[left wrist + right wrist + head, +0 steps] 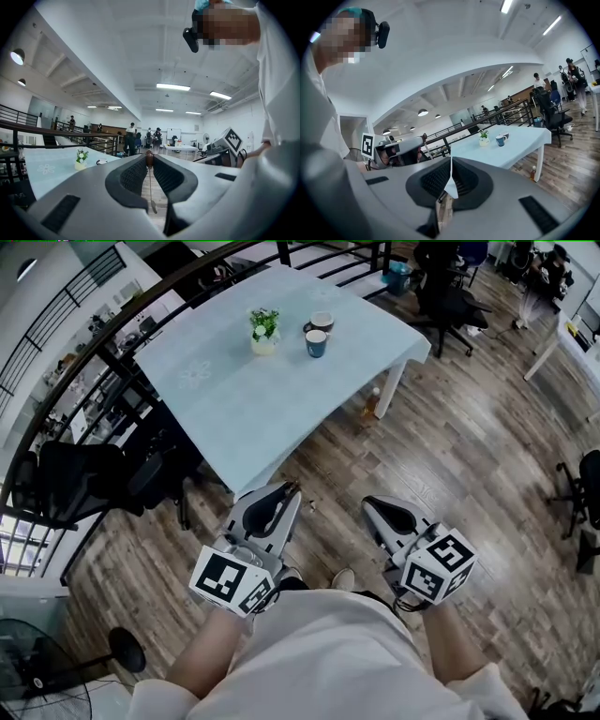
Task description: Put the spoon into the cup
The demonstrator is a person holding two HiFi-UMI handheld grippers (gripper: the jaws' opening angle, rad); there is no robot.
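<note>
A dark blue cup (316, 342) stands on the far part of a table (244, 399) with a pale blue cloth; the right gripper view shows the cup (500, 139) too. Both grippers hang over the wooden floor short of the table's near corner. My left gripper (286, 491) is shut on a thin spoon (151, 187). The spoon's brown end sits at the fingertips and its shaft slants down between the jaws. My right gripper (373, 504) is shut on a small white pointed piece (451, 183), perhaps paper.
A small potted plant (264, 331) and a second cup (322, 322) stand beside the blue cup. A bottle (372, 404) sits on the floor by the table leg. Black office chairs (450, 296) stand beyond the table. A dark railing (94, 362) runs along its left side.
</note>
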